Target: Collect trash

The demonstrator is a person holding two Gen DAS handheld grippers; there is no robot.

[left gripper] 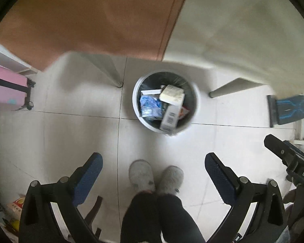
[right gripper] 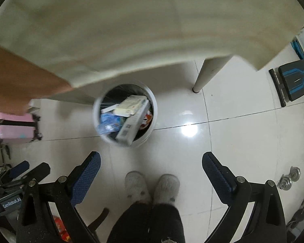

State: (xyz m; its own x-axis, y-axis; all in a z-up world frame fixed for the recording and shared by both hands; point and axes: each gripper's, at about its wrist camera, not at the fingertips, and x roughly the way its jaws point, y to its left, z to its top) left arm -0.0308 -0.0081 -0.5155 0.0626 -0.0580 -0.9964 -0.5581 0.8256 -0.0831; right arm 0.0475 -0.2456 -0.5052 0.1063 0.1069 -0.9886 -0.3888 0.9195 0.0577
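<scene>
Both grippers point straight down at a tiled floor [left gripper: 71, 133], jaws spread wide and holding nothing. The left gripper [left gripper: 153, 163] frames bare tile and the person's grey slippers [left gripper: 156, 177] between its blue-padded fingers [left gripper: 89, 174]; the right gripper [right gripper: 151, 162] shows the same view, with dark trouser legs [right gripper: 148, 222] at the bottom edge. In the left view the right tool's black body shows at the right edge.

Ahead of the fingertips, well apart from them, stands a round white trash bin [left gripper: 134, 101] with a dark liner, on the floor just in front of a table's edge. It is filled with trash: a pale box [left gripper: 172, 95] on top, a long grey carton [left gripper: 170, 117] leaning against the near rim, and a crumpled blue wrapper [left gripper: 150, 106] to the left.

The table [left gripper: 233, 30], draped in a cream cloth with an orange cloth [left gripper: 91, 16] beside it, fills the upper part of both views; its pale legs [left gripper: 231, 88] stand on either side of the bin. A pink suitcase [left gripper: 8, 89] rests at the floor's left edge, a black-and-blue bench pad [left gripper: 289, 109] at its right edge.
</scene>
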